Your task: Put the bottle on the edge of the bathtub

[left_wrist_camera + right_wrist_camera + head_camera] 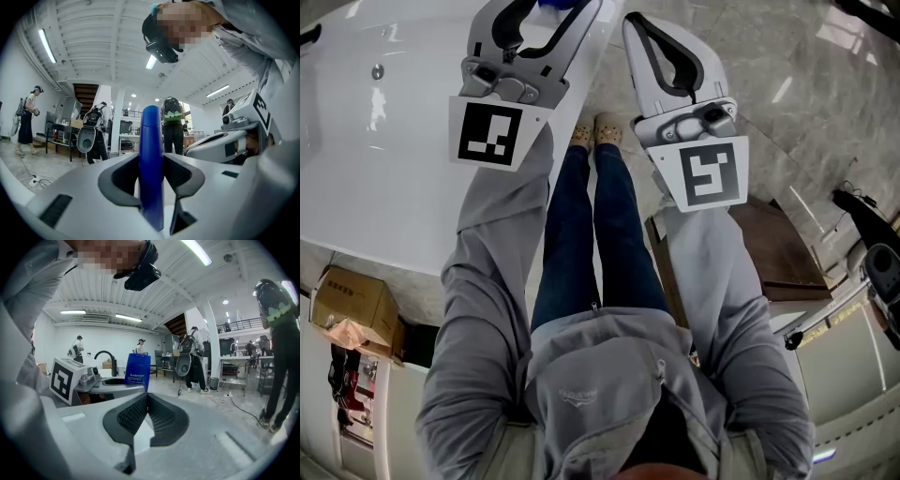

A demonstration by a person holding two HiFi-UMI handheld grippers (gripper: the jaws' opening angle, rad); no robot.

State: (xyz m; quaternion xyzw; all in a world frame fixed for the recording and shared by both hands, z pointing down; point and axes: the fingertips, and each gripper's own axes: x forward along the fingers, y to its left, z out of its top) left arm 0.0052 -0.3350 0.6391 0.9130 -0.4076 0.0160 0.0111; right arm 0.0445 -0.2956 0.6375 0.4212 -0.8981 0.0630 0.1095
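Grey hoodie sleeves and jeans fill the bottom of the head view; both tools reach out ahead of you. Your left tool [151, 159] is clamped on the bottle [151, 136], ribbed dark pads pressing on both sides. Your right tool [146, 401] has its jaws together with nothing in them.

The bottle is blue, smooth plastic with a rounded top, and stands upright between the left tool's pads, long axis vertical. It looks slim from behind the left tool. From the right tool it shows a broad flat face with white print, so I judge it a flattish bottle gripped across its thin dimension.

Key relation: the bathtub [384, 187] lies below the left tool and out to its left. It is white and glossy, with a curved basin and a small round metal fitting. Its rim appears to run right under the left tool's tips, though how far above it the bottle hangs is not readable. The right tool sits just to the right of the left tool, over the grey polished stone floor [787, 75] and off the tub.

The left hand is the nearer one and already carries the bottle. The coming move looks like a straight lowering onto the rim, keeping the bottle upright; that rim looks slick and narrow, so a tilt could tip it.
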